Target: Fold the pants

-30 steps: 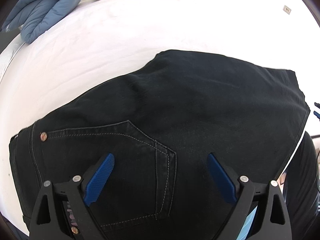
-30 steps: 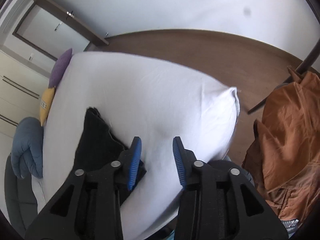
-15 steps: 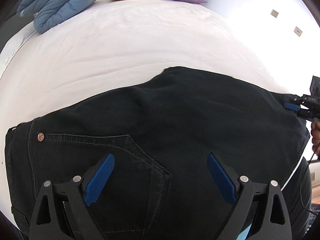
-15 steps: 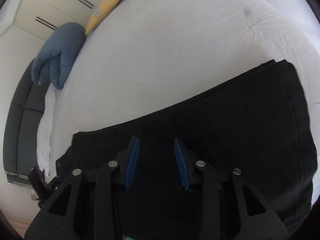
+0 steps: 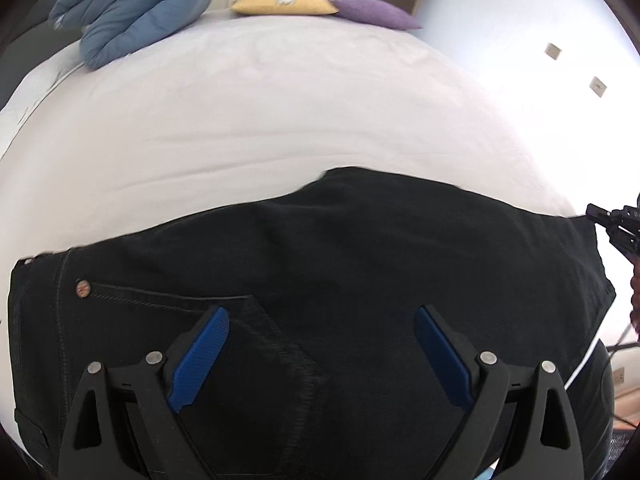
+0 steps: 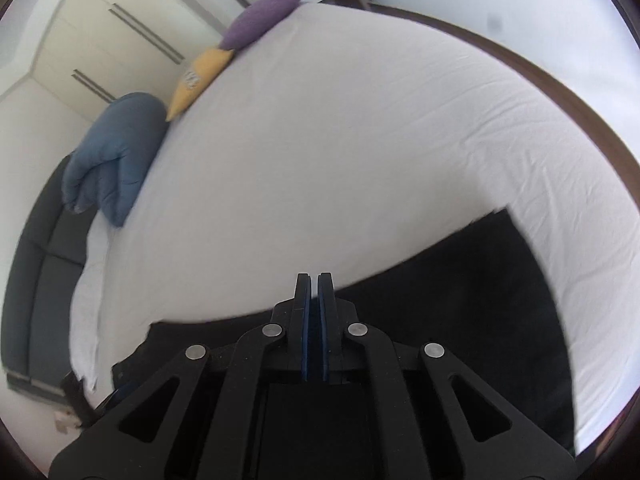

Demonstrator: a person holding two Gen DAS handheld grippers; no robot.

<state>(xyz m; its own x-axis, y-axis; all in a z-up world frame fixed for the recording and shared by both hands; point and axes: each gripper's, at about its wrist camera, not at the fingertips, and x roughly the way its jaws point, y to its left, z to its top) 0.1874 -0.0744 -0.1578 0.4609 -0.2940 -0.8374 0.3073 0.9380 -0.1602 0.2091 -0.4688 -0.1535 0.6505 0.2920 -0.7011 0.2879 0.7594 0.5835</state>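
Black pants point(image 5: 360, 264) lie folded flat on the white bed, back pocket and a copper rivet point(image 5: 83, 289) facing up at the left. My left gripper point(image 5: 320, 324) is open, its blue pads spread wide just above the pocket area, holding nothing. My right gripper point(image 6: 314, 280) is shut, its blue pads pressed together with nothing between them, above the far edge of the pants point(image 6: 480, 300). It also shows at the right edge of the left wrist view point(image 5: 616, 228), beside the pants' right end.
The white bed sheet point(image 5: 280, 112) stretches beyond the pants. A blue rolled duvet point(image 5: 132, 20), a yellow pillow point(image 5: 284, 2) and a purple pillow point(image 5: 372, 14) lie at the far end. A dark sofa point(image 6: 36, 280) stands beside the bed.
My right gripper swung from facing the floor to over the pants and closed its pads. My left gripper stayed open and tilted up, bringing more of the bed into view.
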